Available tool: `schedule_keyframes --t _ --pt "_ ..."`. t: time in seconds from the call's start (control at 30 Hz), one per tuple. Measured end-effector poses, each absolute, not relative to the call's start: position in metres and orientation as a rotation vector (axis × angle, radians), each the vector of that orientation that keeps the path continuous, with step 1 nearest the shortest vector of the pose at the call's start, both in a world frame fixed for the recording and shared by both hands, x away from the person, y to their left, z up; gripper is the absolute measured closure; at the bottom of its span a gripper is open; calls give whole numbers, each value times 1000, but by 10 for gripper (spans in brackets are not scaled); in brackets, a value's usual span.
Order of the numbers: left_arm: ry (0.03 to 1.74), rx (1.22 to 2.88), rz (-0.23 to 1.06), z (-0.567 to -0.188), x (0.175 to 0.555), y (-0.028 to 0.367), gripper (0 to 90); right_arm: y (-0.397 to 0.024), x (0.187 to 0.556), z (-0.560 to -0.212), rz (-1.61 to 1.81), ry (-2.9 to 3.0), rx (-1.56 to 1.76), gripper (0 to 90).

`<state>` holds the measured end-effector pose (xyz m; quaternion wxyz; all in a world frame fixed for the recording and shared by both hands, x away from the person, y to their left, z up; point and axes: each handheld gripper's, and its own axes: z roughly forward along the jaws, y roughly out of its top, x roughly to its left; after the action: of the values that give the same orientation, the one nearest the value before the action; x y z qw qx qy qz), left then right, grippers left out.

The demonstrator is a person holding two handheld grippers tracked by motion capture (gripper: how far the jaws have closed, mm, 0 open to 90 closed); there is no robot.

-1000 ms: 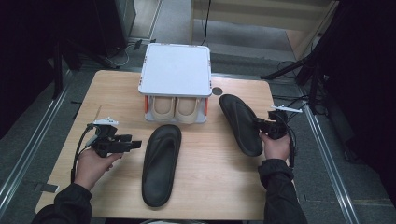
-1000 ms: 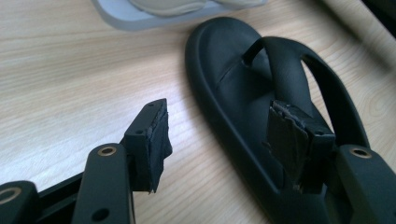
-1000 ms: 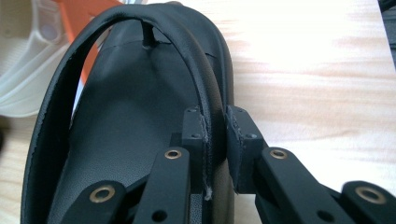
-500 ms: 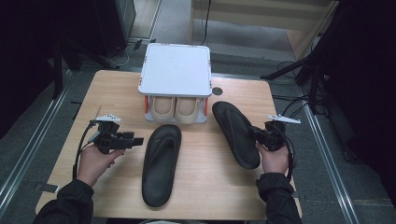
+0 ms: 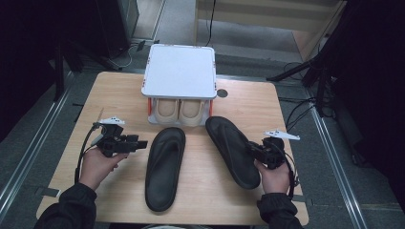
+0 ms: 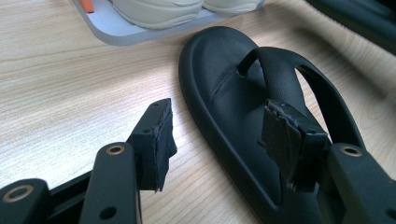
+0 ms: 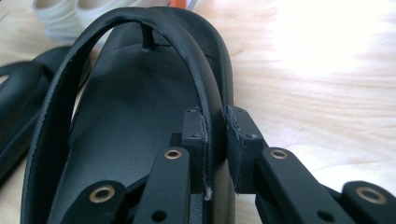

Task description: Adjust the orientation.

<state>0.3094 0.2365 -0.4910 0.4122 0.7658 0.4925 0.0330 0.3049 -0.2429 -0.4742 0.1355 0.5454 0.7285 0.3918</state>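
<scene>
From up high I see a lit table (image 5: 239, 102) ringed by dark floor; glare whitens its wood in the right gripper view, perhaps overexposed.

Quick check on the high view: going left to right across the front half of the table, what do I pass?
Left gripper → black sandal lying flat → second black sandal, its strap clamped in the fingers of the right gripper.
</scene>
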Motion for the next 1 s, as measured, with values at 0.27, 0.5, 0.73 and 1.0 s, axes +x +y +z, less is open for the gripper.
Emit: schedule_keyframes --t 0.27,0.5,0.73,1.0 --pt "1236 1932 84 -491 309 235 439 -225 295 -485 1114 2194 1542 795" --pt "1233 1940 87 -492 310 234 439 -210 295 -490 1079 2254 1492 789" --pt "1227 1942 100 -492 309 233 452 -195 295 -496 1049 2304 1447 769" --pt "1220 1951 89 -492 309 232 485 -190 296 -499 1112 2362 1439 659"
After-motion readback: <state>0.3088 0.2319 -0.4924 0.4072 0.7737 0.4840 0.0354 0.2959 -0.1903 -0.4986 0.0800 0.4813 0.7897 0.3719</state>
